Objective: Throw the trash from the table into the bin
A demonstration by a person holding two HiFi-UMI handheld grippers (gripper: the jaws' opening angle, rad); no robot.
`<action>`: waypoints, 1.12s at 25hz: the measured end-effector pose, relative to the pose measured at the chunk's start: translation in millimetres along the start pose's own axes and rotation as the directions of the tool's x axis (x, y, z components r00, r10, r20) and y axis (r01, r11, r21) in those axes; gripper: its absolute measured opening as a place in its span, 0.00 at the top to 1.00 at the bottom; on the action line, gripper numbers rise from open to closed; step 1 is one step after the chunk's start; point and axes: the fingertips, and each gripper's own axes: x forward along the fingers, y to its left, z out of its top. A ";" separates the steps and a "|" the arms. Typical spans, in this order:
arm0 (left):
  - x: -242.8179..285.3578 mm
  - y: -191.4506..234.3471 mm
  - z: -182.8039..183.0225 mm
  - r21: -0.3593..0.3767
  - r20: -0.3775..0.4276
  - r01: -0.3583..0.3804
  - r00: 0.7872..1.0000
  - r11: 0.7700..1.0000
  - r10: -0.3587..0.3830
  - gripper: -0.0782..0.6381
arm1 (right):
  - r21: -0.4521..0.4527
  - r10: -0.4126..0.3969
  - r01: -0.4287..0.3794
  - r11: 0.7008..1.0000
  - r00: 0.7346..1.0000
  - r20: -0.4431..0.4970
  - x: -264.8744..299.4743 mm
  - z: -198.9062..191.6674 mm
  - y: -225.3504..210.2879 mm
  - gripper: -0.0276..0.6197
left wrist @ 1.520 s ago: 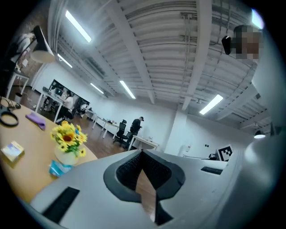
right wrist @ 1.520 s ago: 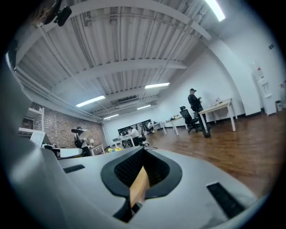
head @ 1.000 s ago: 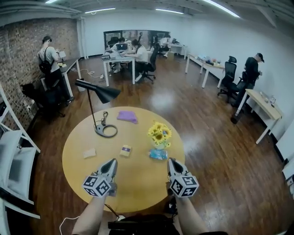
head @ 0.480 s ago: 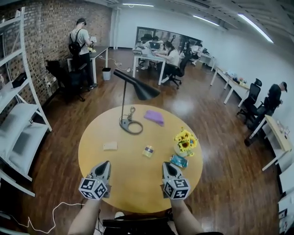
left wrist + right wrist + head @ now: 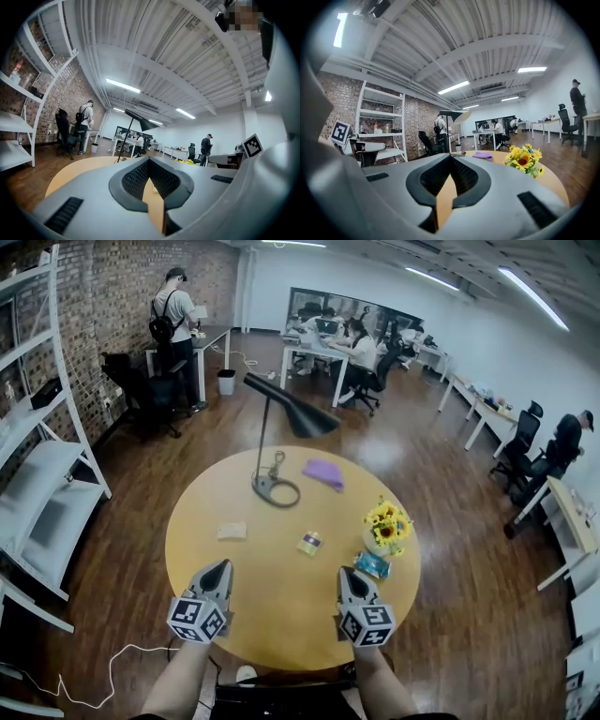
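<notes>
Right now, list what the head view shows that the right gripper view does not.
Only the head view: the tan packet, the small yellow wrapper and the blue wrapper lying on the round wooden table. Only the right gripper view: the right gripper seen close up, its jaws together with nothing between them. Both: the sunflowers, the purple cloth and the black lamp.
</notes>
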 end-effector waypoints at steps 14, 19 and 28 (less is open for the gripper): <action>14.7 29.1 -7.7 -0.008 -0.010 0.000 1.000 1.000 0.000 0.89 | 0.030 -0.033 0.034 0.999 0.998 -0.044 27.8 -18.5 5.1 0.95; 3.6 66.4 -6.4 -0.007 -0.034 -0.013 0.999 1.000 0.013 0.89 | 0.020 0.028 -0.027 0.999 0.996 -0.081 68.6 -31.7 45.8 0.95; -25.9 126.7 -13.9 -0.041 -0.076 -0.120 0.990 0.992 0.116 0.89 | -0.083 0.039 -0.059 0.995 0.974 -0.222 141.7 -60.3 84.9 0.81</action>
